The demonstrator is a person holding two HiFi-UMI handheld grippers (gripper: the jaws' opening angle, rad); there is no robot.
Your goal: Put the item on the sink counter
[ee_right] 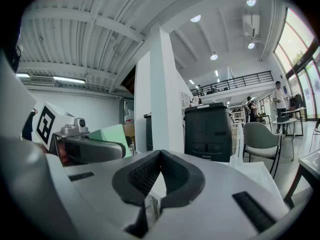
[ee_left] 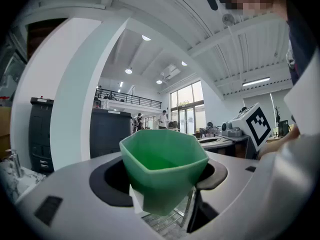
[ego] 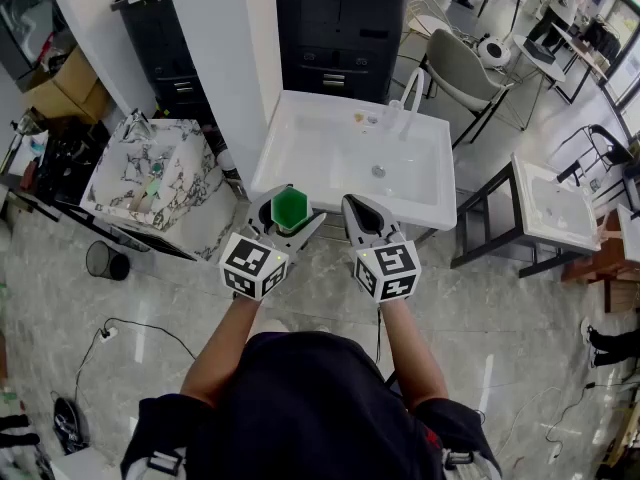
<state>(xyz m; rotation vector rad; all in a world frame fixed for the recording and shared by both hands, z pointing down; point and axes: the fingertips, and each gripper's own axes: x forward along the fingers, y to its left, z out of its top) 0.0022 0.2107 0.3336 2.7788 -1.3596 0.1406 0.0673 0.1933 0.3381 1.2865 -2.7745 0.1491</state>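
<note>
A green hexagonal cup (ego: pixel 290 208) sits upright between the jaws of my left gripper (ego: pixel 288 216), which is shut on its sides. In the left gripper view the cup (ee_left: pixel 162 166) fills the gap of the left gripper (ee_left: pixel 161 181), mouth up and with nothing in it. The cup hangs just in front of the near rim of the white sink counter (ego: pixel 300 128), whose faucet (ego: pixel 410 93) stands at the back. My right gripper (ego: pixel 357 208) is beside it at the same height, shut with nothing held. Its pads (ee_right: pixel 142 176) meet at the tips of the right gripper (ee_right: pixel 159 156).
A marble-patterned basin unit (ego: pixel 150 173) stands to the left, with a black bin (ego: pixel 105 260) and cables on the floor near it. A black cabinet (ego: pixel 340 28) is behind the sink and a grey chair (ego: pixel 460 68) beside it. A second white sink on a frame (ego: pixel 555 208) is at the right.
</note>
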